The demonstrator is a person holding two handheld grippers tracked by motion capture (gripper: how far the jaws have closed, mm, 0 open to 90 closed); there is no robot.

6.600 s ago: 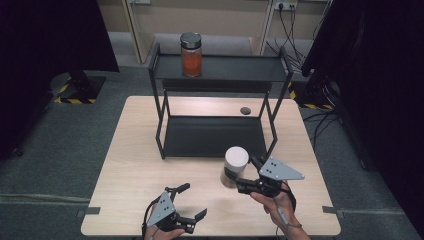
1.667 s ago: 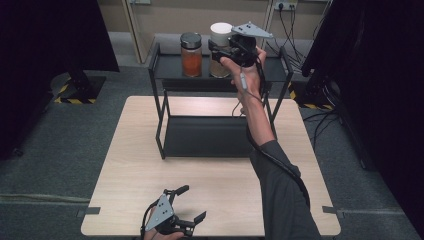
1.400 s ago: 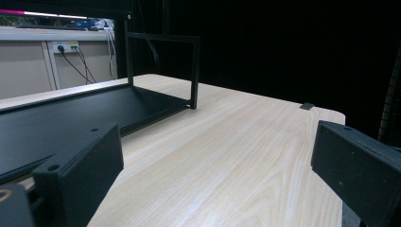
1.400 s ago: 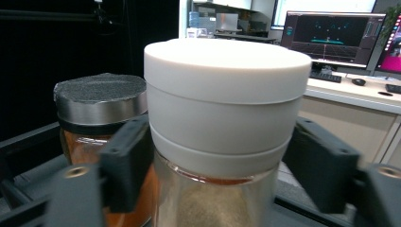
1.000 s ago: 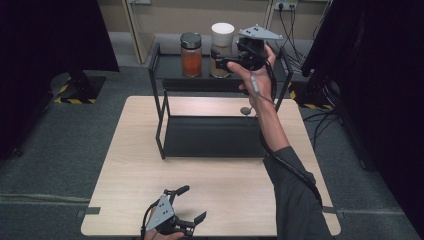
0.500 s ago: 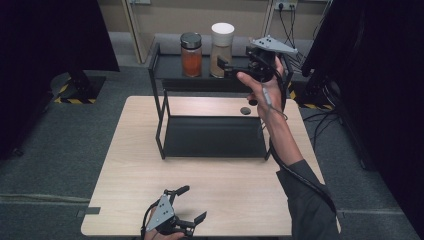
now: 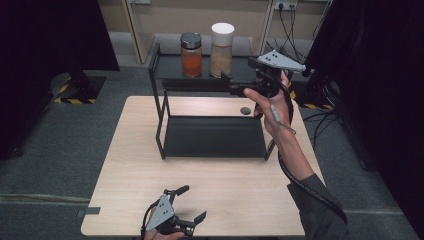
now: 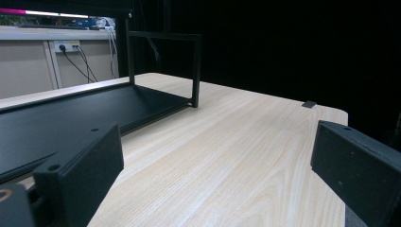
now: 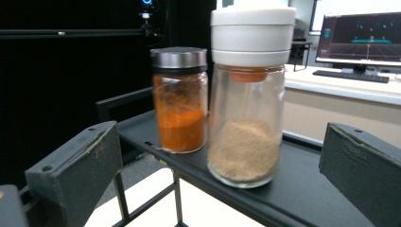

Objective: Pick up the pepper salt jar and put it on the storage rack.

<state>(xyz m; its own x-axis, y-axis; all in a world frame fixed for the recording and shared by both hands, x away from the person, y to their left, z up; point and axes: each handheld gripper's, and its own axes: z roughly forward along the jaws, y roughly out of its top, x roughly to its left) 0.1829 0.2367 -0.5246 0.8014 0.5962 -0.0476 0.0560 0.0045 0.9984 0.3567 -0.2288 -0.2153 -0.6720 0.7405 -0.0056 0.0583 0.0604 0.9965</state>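
Two jars stand side by side on the top shelf of a black rack (image 7: pixel 165 85): one with a metal lid and orange powder (image 7: pixel 190 55), one with a white lid and tan powder (image 7: pixel 222 42). My right gripper (image 7: pixel 230 84) hangs just right of the white-lidded jar, apart from it. Its jaws have just been opening and stand open with nothing between them. In the right gripper view both jars (image 9: pixel 179 104) (image 9: pixel 246 123) stand beyond the jaws (image 9: pixel 217 156). My left gripper (image 7: pixel 192 203) rests open near the table's front edge (image 8: pixel 217 170).
A small black disc (image 7: pixel 245 110) lies on the wooden table (image 7: pixel 215 175) behind the rack's right side. The rack's lower shelf (image 8: pixel 71 118) is bare. Cables and a wall with sockets lie behind the table. A dark bit of tape (image 8: pixel 309 104) marks a table edge.
My right gripper has drawn back to the right and a little down from the white-lidded jar, which stays on the top shelf. The left gripper has not moved.
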